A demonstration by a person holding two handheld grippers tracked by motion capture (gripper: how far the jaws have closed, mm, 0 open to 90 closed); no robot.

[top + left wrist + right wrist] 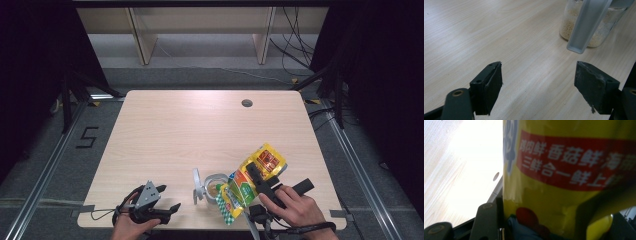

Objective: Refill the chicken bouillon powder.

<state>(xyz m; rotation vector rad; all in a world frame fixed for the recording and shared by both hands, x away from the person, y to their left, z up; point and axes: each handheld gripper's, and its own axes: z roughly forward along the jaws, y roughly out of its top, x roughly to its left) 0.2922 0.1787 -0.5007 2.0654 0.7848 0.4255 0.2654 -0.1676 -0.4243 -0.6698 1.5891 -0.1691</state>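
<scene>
One yellow, red-banded seasoning packet (263,162)

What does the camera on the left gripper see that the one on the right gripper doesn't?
Left gripper view: a glass jar of pale grains with a grey scoop leaning in front of it, past the open left gripper, whose jaws have nothing between them.

Right gripper view: a yellow packet with a red band of white writing, close up in the right gripper, and a small round hole in the tabletop.

Both: the pale wooden table and a pair of black jaws rising from the bottom.
</scene>
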